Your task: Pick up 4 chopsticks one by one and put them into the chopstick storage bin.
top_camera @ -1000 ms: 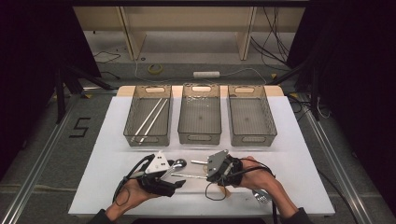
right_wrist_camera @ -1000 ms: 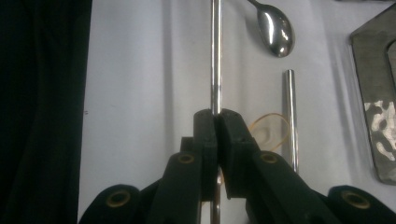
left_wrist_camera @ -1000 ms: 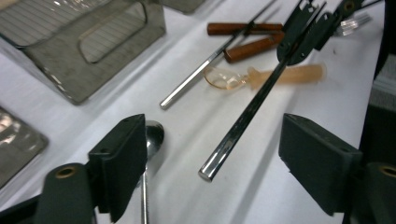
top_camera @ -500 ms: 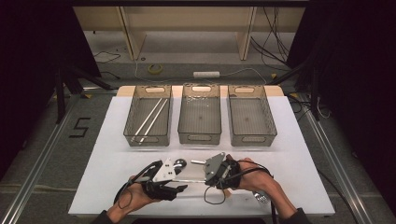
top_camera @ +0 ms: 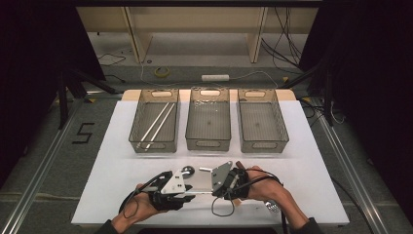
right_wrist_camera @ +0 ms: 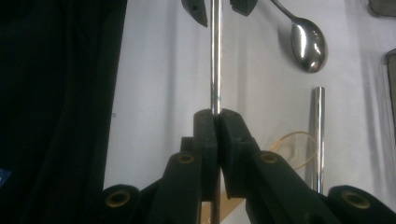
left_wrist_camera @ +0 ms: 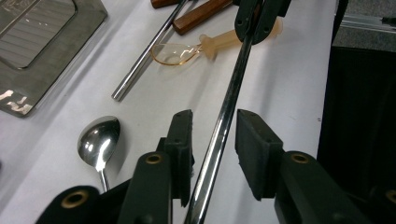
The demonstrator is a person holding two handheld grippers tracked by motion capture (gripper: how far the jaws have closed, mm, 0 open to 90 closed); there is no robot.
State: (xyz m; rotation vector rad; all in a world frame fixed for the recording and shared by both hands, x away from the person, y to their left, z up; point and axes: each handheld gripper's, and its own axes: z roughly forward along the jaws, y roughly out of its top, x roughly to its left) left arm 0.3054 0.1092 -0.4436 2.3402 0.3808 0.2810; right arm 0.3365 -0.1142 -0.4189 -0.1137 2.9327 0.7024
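Note:
A thin shiny metal rod (right_wrist_camera: 215, 70) runs between my two grippers near the table's front edge. My right gripper (right_wrist_camera: 215, 116) is shut on one end of it. The rod (left_wrist_camera: 224, 121) passes through the gap of my left gripper (left_wrist_camera: 215, 130), whose jaws stand open on either side of it. In the high view the left gripper (top_camera: 191, 190) and right gripper (top_camera: 213, 187) face each other, close together.
Three mesh baskets stand in a row at the back: the left one (top_camera: 153, 145) holds two rods, then the middle (top_camera: 208, 145) and right (top_camera: 263, 145). A spoon (left_wrist_camera: 98, 140), a second rod (left_wrist_camera: 144, 60), wooden handles (left_wrist_camera: 196, 14) and an amber plastic piece (left_wrist_camera: 205, 44) lie nearby.
The left gripper has shifted right, closer to the right gripper. Both hands have drifted slightly toward the front edge.

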